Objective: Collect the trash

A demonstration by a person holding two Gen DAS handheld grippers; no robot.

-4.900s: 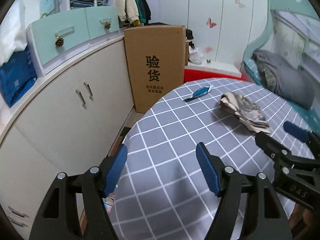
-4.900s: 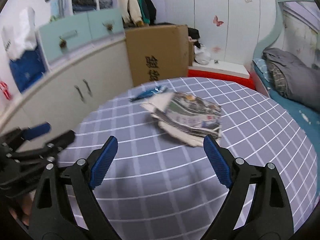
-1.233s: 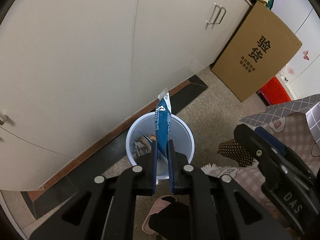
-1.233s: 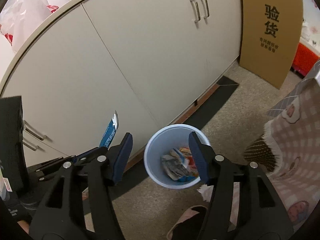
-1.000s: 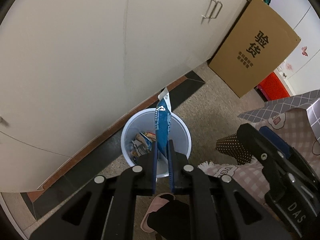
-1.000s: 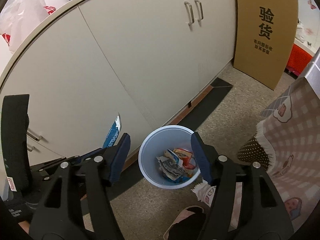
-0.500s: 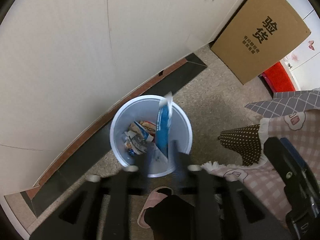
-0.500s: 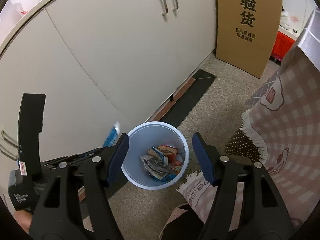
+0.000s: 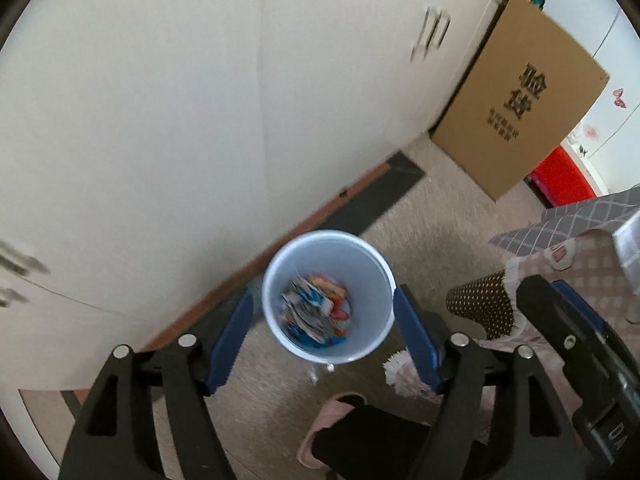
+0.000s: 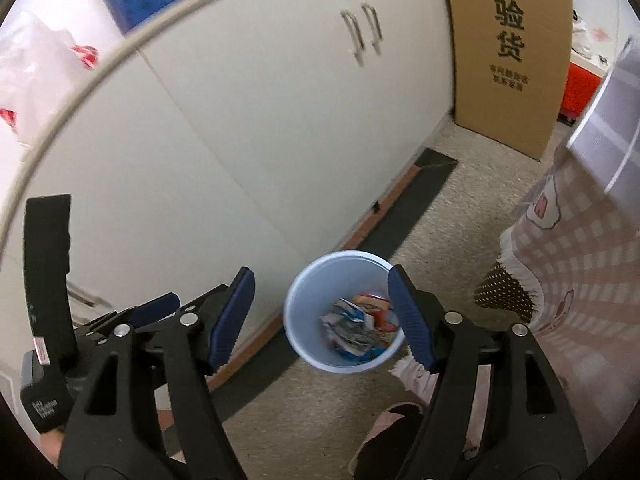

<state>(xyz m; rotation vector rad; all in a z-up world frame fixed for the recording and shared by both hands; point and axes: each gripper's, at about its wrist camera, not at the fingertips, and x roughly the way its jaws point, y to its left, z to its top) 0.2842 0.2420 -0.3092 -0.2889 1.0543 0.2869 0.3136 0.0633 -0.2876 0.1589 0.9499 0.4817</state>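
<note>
L gripper (image 9: 322, 334) and R gripper (image 10: 320, 312) both agape, empty, above trash bin (image 9: 376, 268) on speckled floor (image 10: 460, 200) by cream cabinets (image 10: 280, 120), cardboard box (image 9: 516, 96) nearby.

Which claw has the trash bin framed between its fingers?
Both: the left claw and right claw are open and empty, each with the white trash bin of wrappers between its blue fingers.

Both the left claw (image 9: 323, 338) and right claw (image 10: 321, 316) are black, silver-screwed frames with ribbed blue pads (image 9: 230, 336).
</note>
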